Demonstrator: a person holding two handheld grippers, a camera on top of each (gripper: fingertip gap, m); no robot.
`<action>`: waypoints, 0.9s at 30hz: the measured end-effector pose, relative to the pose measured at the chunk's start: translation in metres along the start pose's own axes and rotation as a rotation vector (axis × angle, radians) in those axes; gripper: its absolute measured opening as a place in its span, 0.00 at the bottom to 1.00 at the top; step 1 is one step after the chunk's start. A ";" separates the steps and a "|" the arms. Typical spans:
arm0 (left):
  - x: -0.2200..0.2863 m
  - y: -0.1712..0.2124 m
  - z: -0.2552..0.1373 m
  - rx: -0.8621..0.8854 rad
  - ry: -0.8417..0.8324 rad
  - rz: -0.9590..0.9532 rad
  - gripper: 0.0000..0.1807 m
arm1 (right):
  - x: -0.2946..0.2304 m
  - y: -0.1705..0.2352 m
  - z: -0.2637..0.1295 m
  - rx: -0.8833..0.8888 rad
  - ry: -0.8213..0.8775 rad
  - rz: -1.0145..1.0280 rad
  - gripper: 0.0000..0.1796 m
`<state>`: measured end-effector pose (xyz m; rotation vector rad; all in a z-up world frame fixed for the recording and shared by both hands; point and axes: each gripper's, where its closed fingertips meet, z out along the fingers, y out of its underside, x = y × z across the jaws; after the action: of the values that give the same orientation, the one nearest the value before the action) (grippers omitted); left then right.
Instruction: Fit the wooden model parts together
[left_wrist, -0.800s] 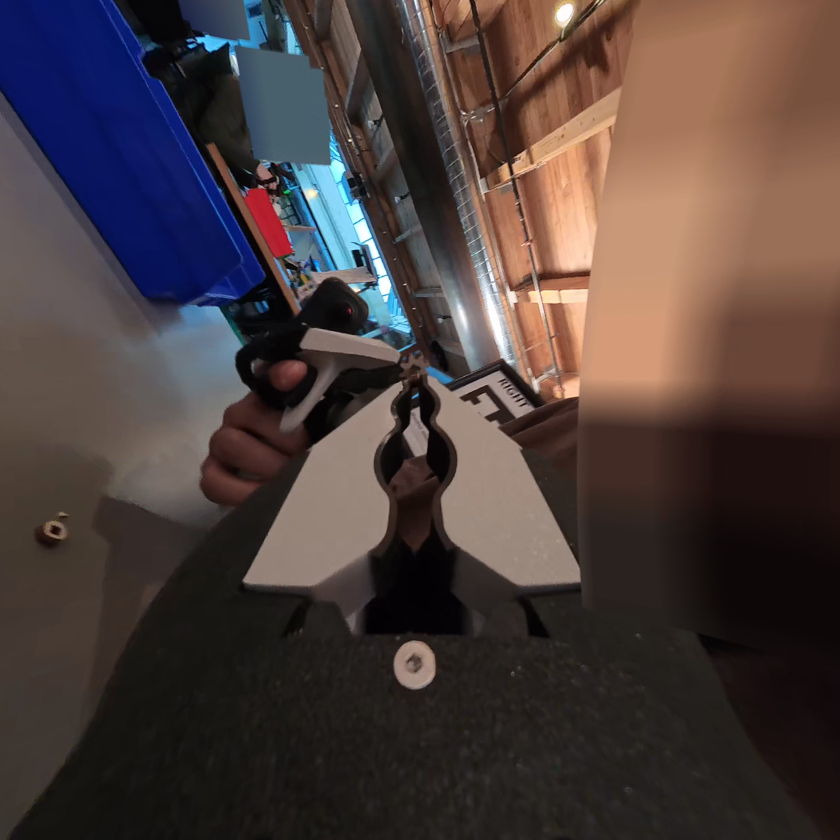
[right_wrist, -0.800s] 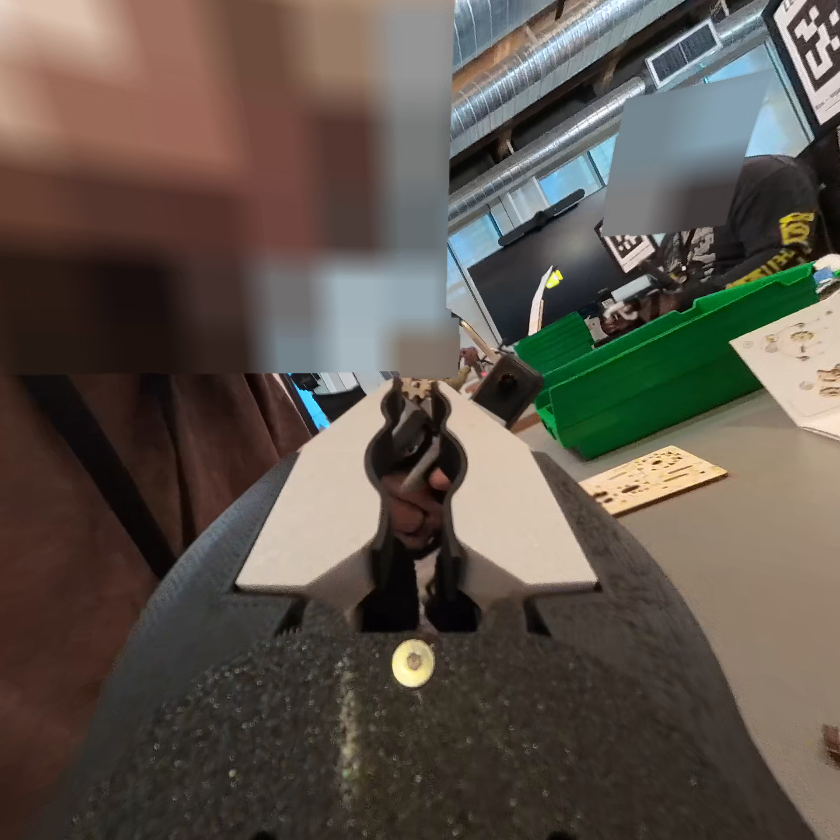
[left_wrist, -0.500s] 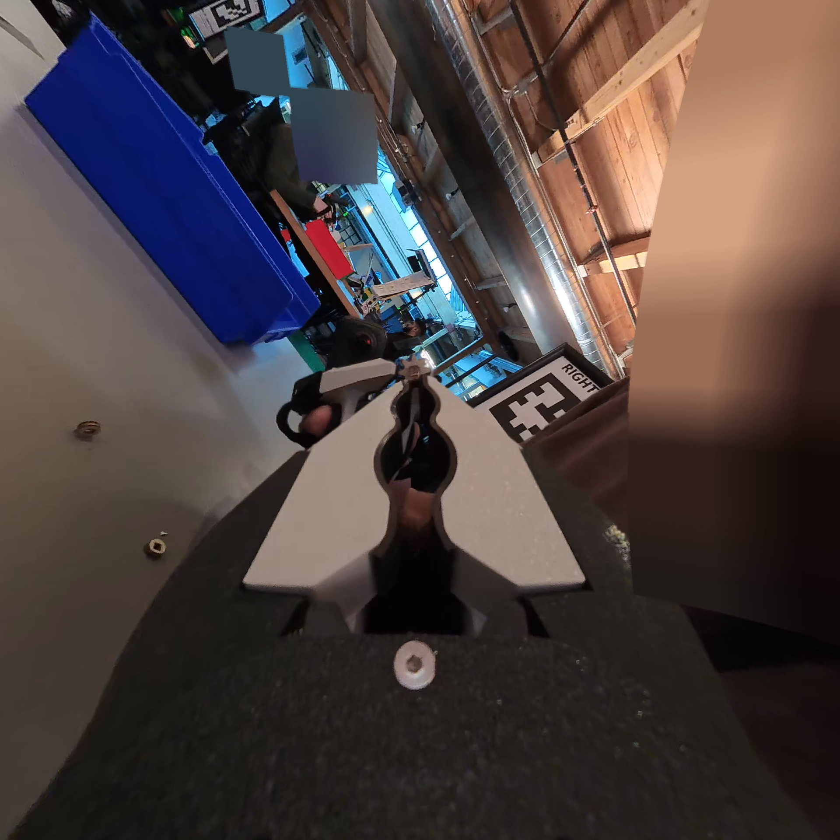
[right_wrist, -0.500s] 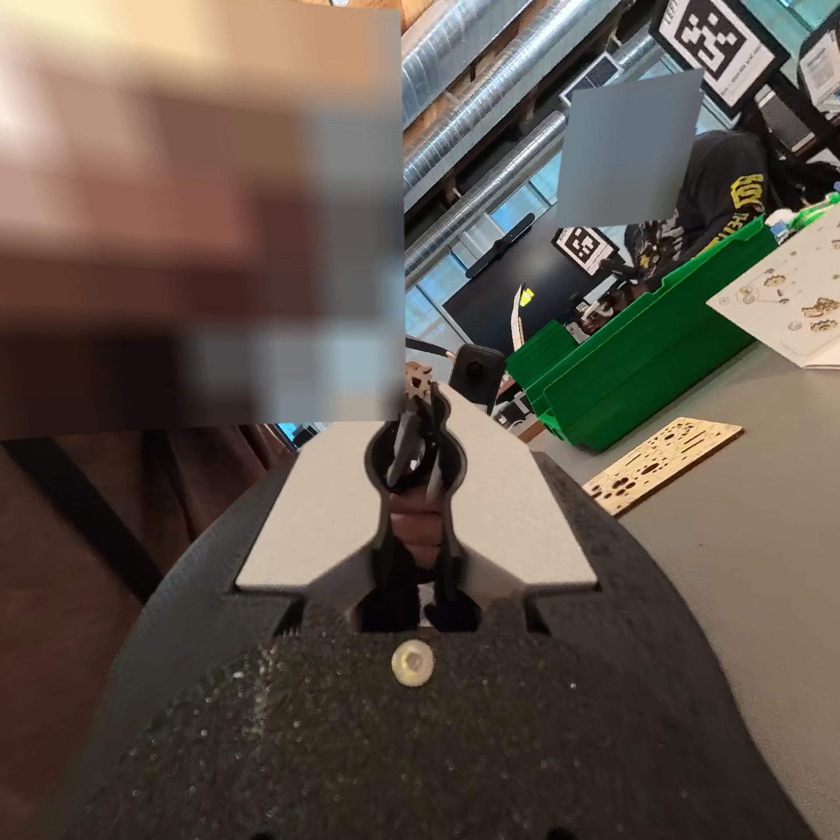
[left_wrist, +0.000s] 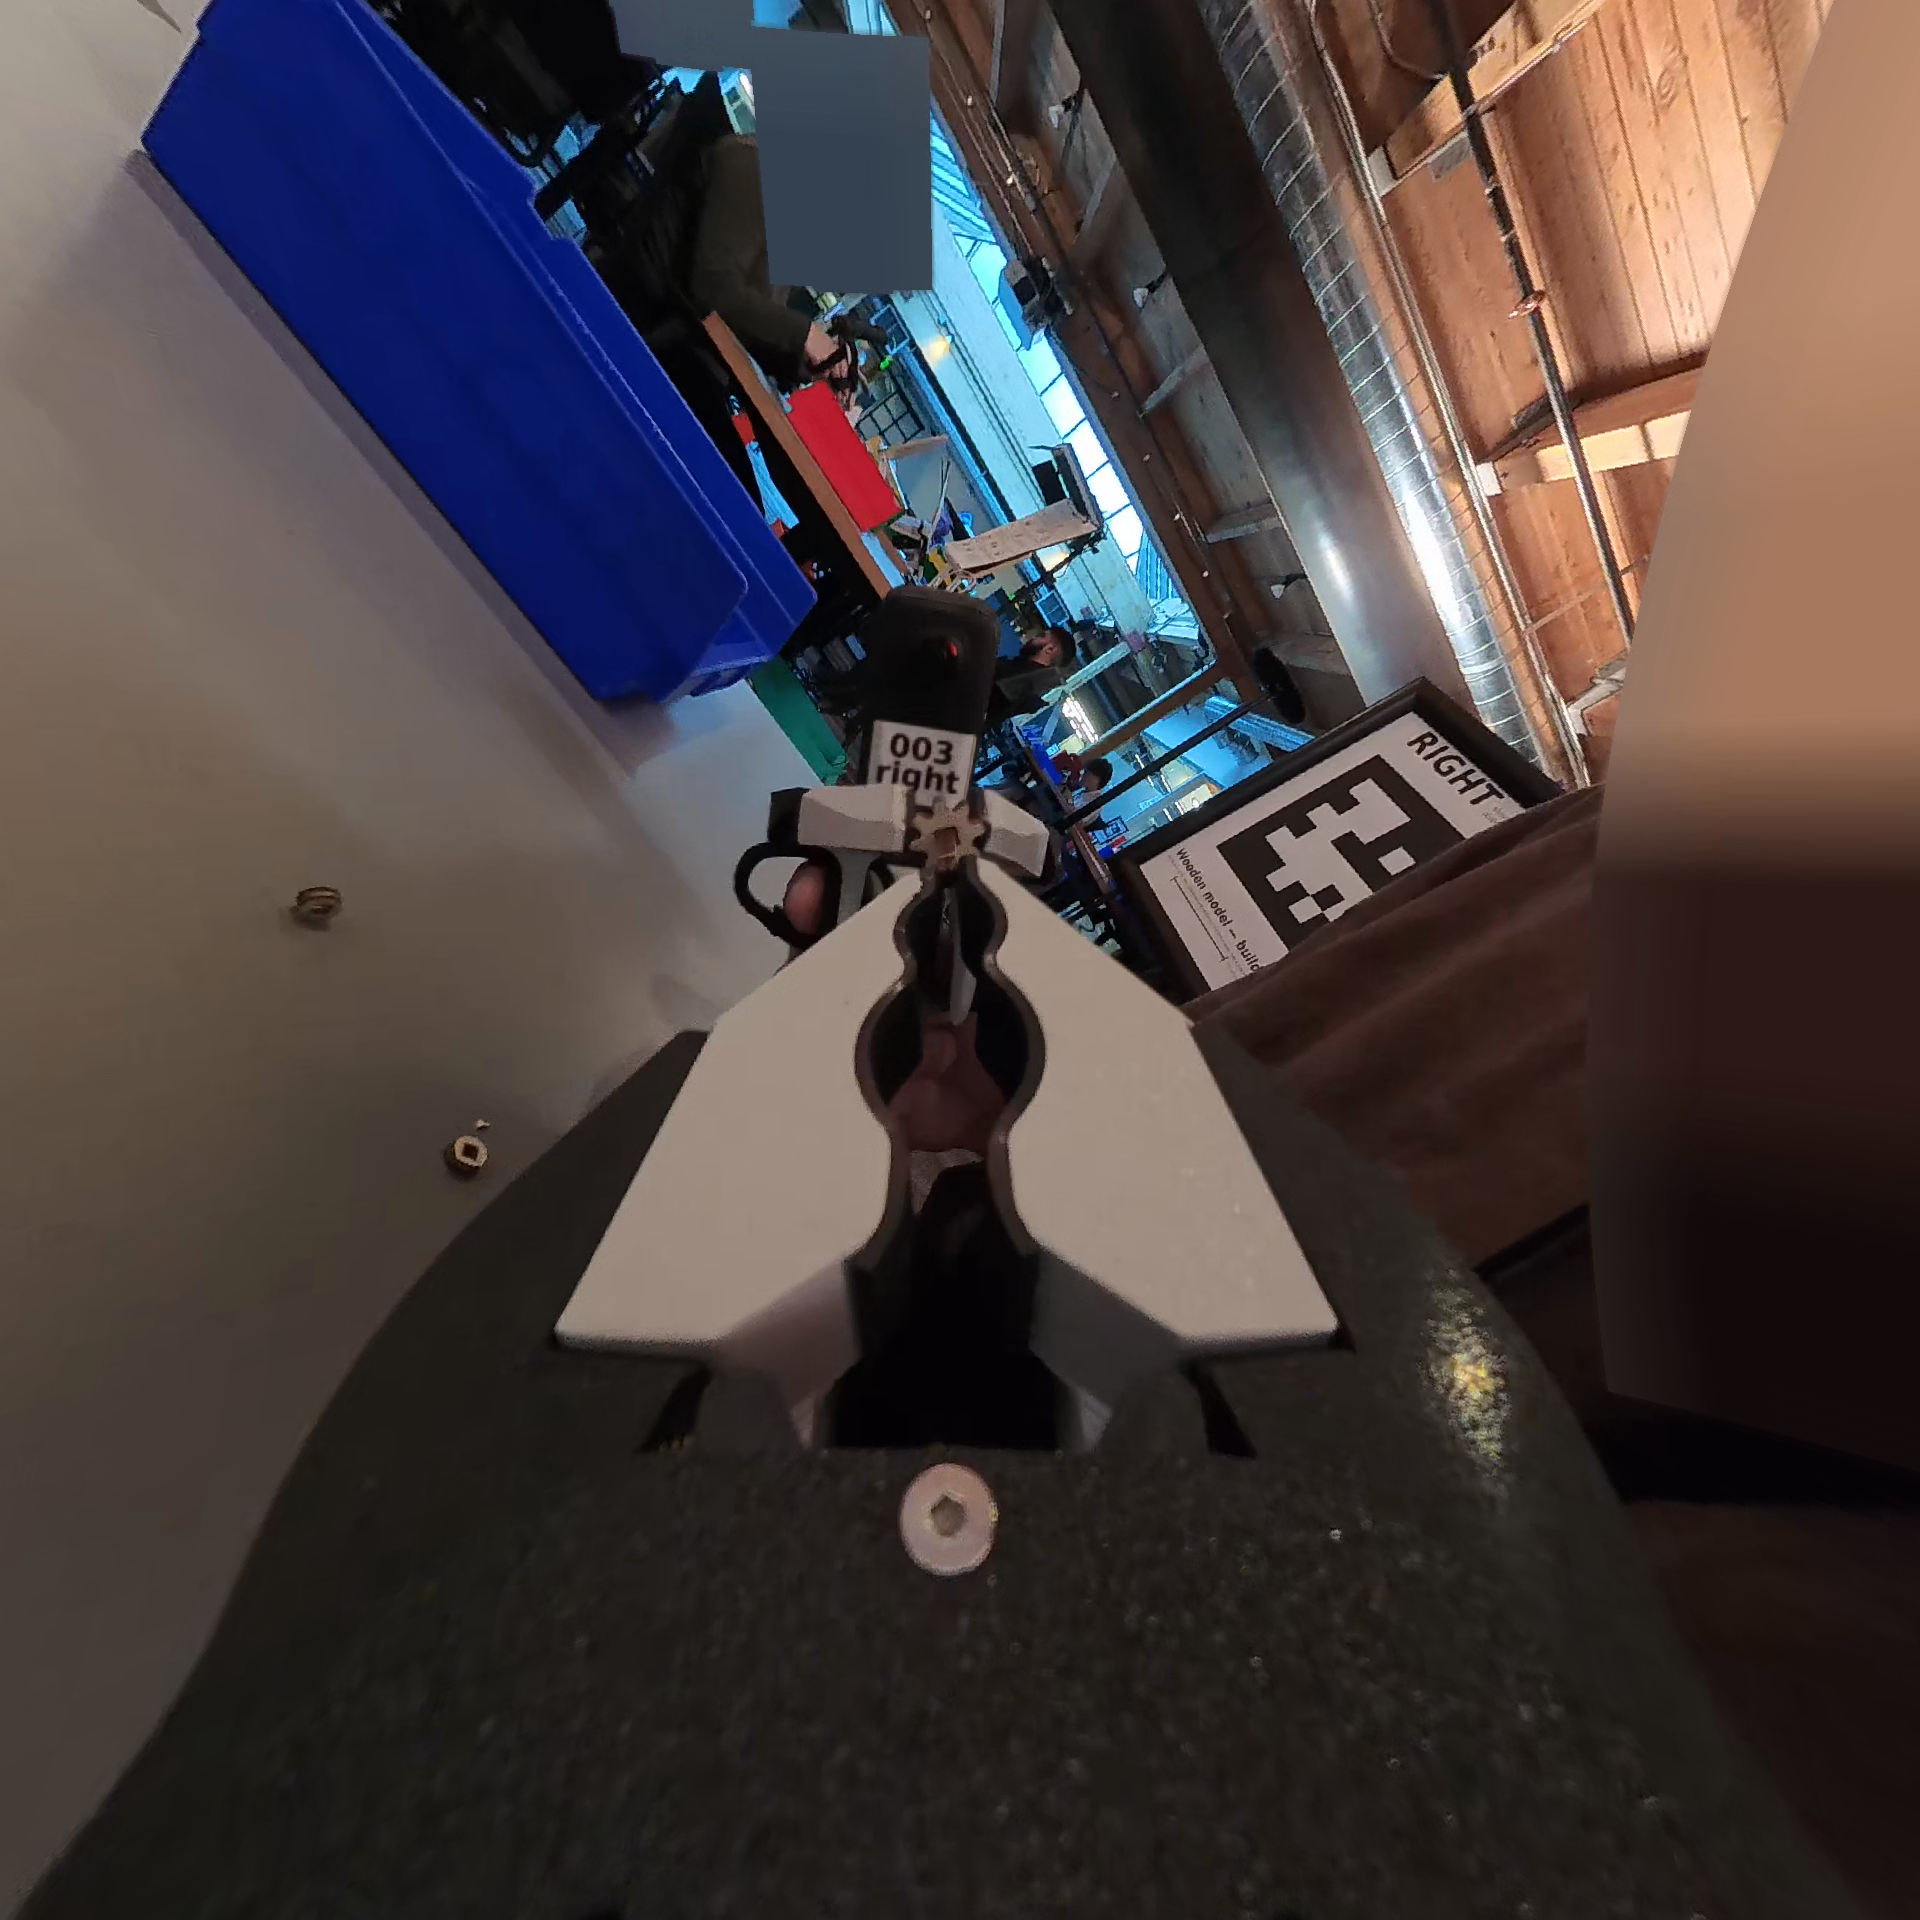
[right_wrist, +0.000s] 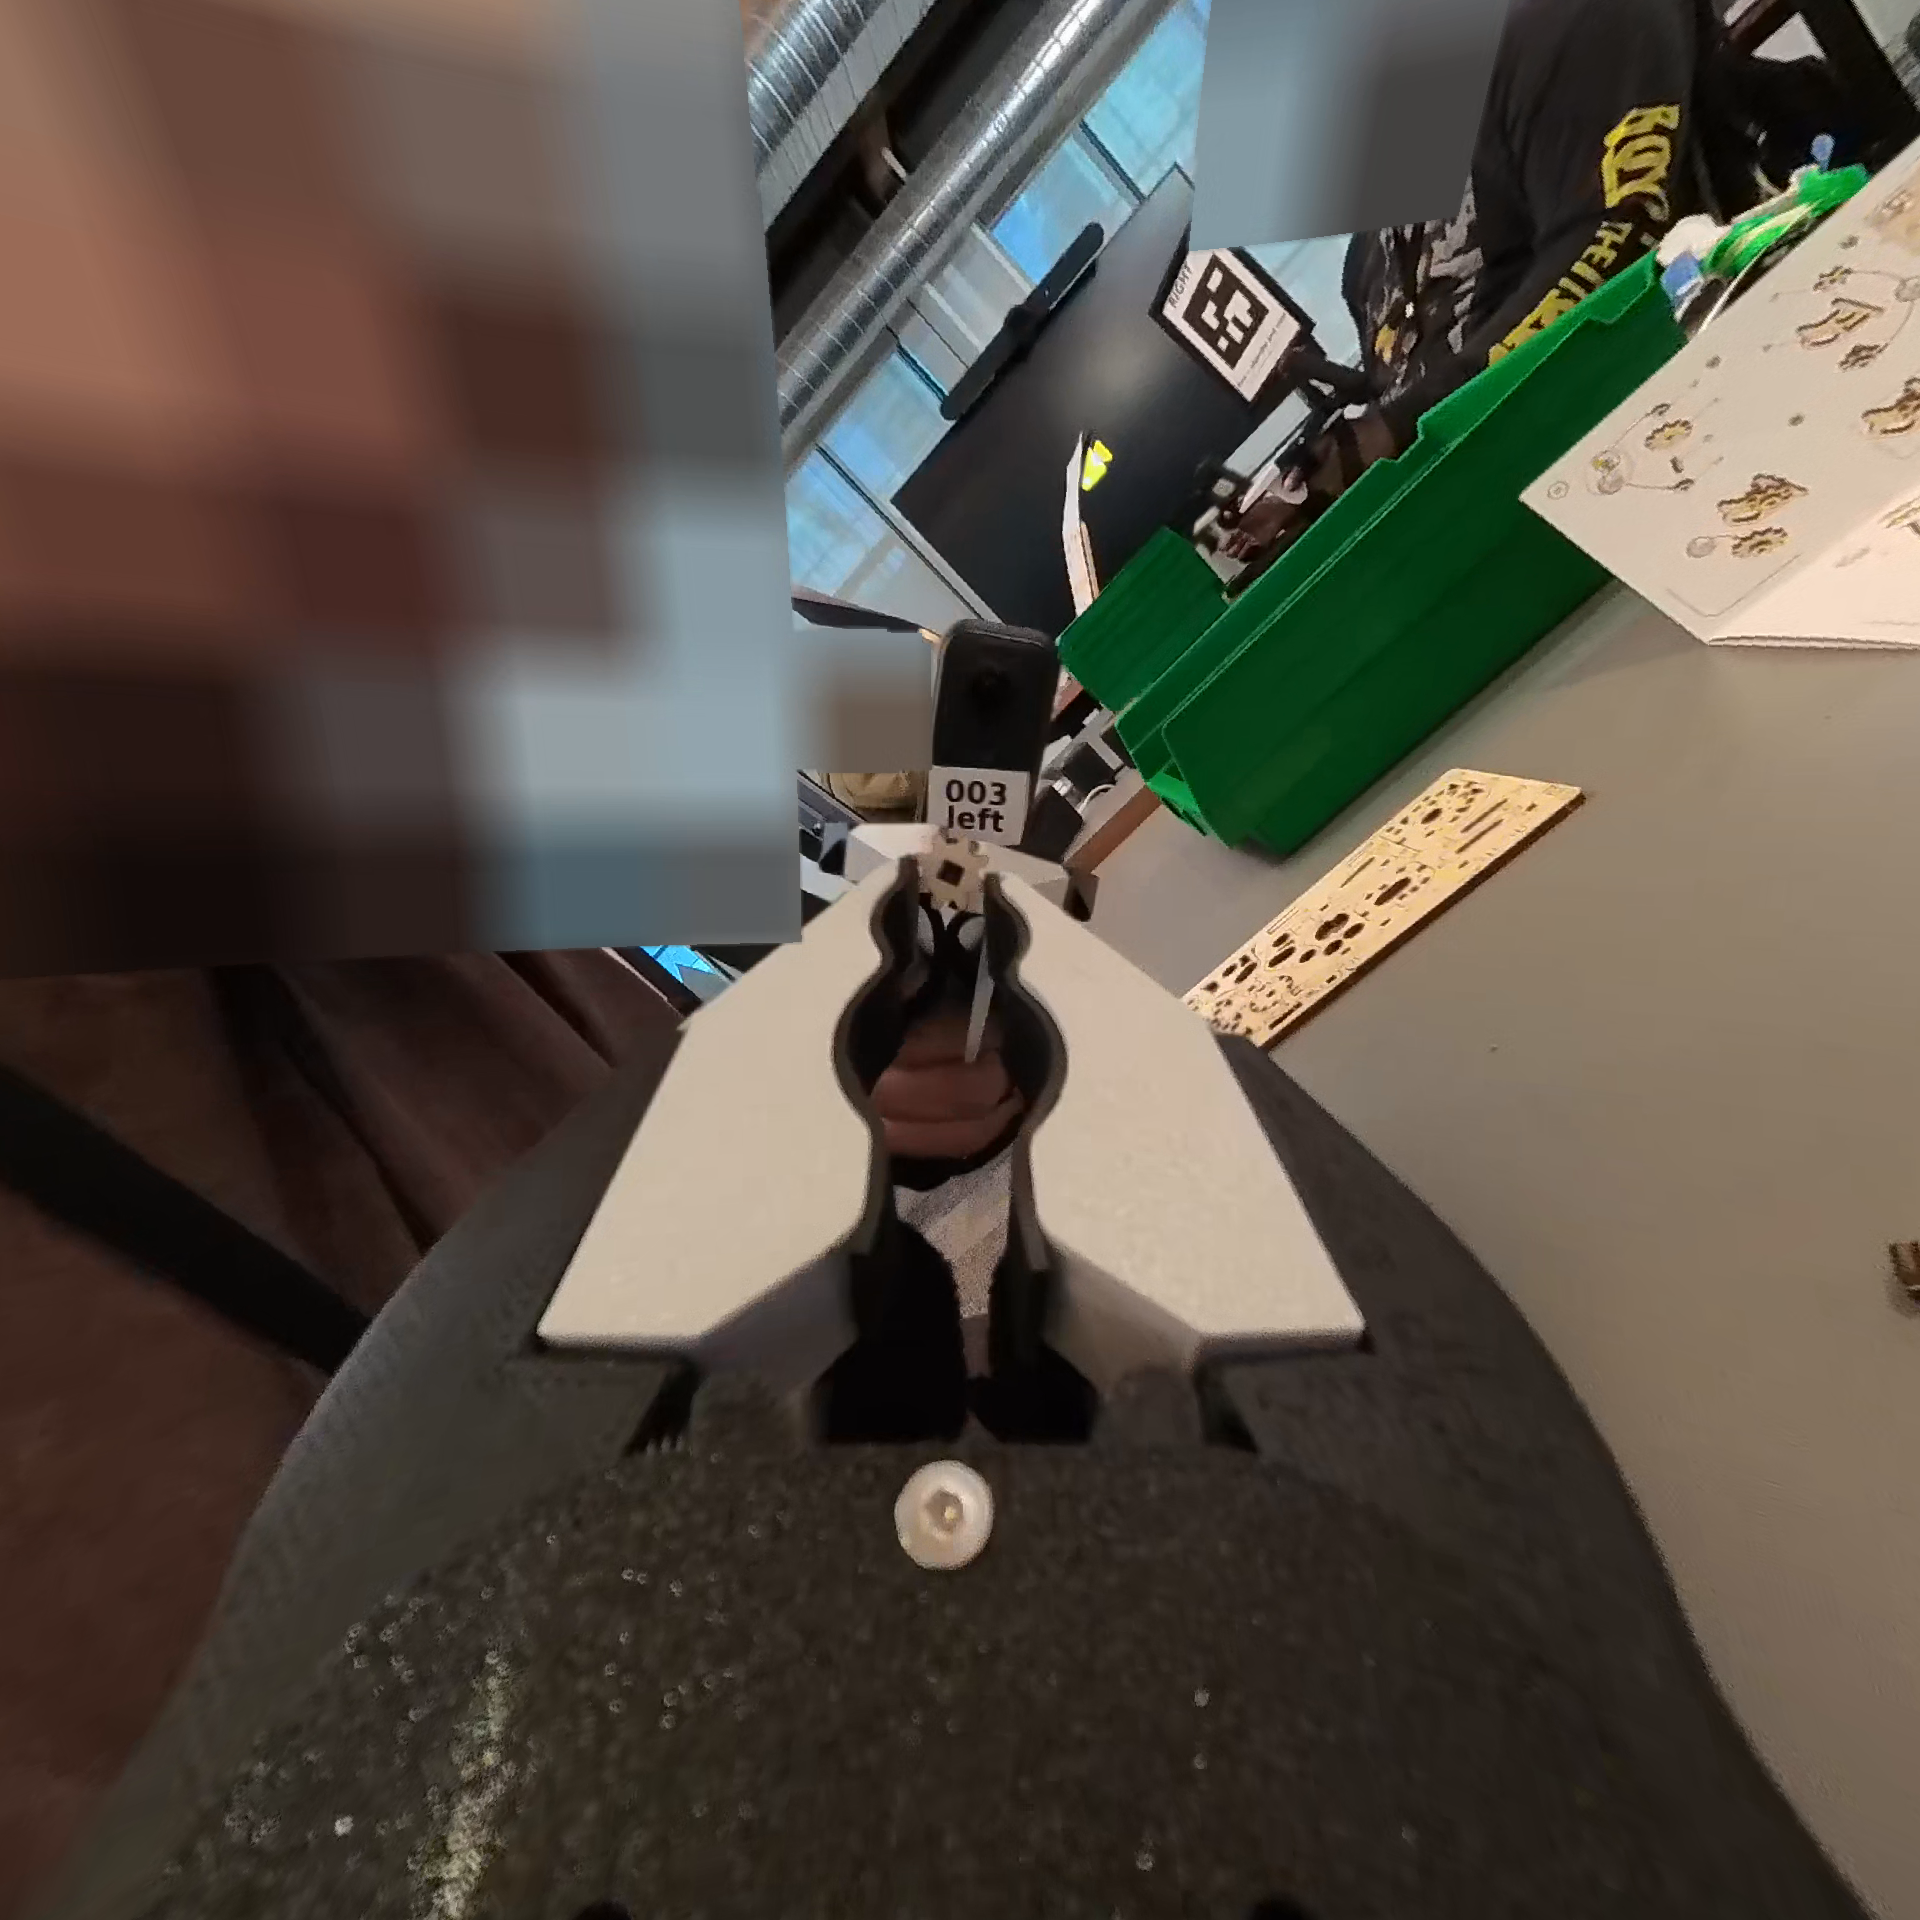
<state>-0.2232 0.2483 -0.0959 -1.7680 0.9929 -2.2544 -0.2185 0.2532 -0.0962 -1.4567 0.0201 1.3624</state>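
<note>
A small wooden gear (right_wrist: 954, 873) with a square hole sits between the tips of my right gripper (right_wrist: 951, 896), which is shut on it in the air above the grey table (right_wrist: 1558, 1091). My left gripper (left_wrist: 941, 883) is shut, and its tips meet the same gear (left_wrist: 943, 831) head on. Whether the left tips also hold a small part is hidden. Each view shows the other gripper straight ahead, the right gripper (left_wrist: 920, 821) in the left wrist view and the left gripper (right_wrist: 966, 847) in the right wrist view, each with the hand that holds it.
A blue bin (left_wrist: 468, 343) and two small wooden rings (left_wrist: 318, 904) (left_wrist: 467, 1153) lie on the table to the left. Green bins (right_wrist: 1351, 644), a wooden parts sheet (right_wrist: 1382, 904) and an instruction sheet (right_wrist: 1787, 416) lie to the right. A person sits behind the green bins. Left and right tips are no more than a few centimetres apart.
Both grippers have swung round to face each other squarely, tip to tip. The gear has stayed at the tips and both jaws have stayed shut.
</note>
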 end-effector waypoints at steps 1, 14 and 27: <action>0.000 0.001 0.000 -0.003 0.003 -0.003 0.00 | 0.000 0.001 0.000 -0.011 0.002 0.007 0.07; -0.002 0.020 0.002 -0.121 0.027 -0.059 0.00 | -0.002 0.019 -0.011 -0.288 -0.037 -0.016 0.06; -0.005 0.032 -0.004 -0.239 0.033 -0.057 0.00 | 0.000 0.032 -0.013 -0.377 -0.059 0.073 0.06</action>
<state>-0.2354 0.2270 -0.1182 -1.8761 1.2817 -2.2886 -0.2299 0.2312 -0.1203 -1.7389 -0.2355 1.5262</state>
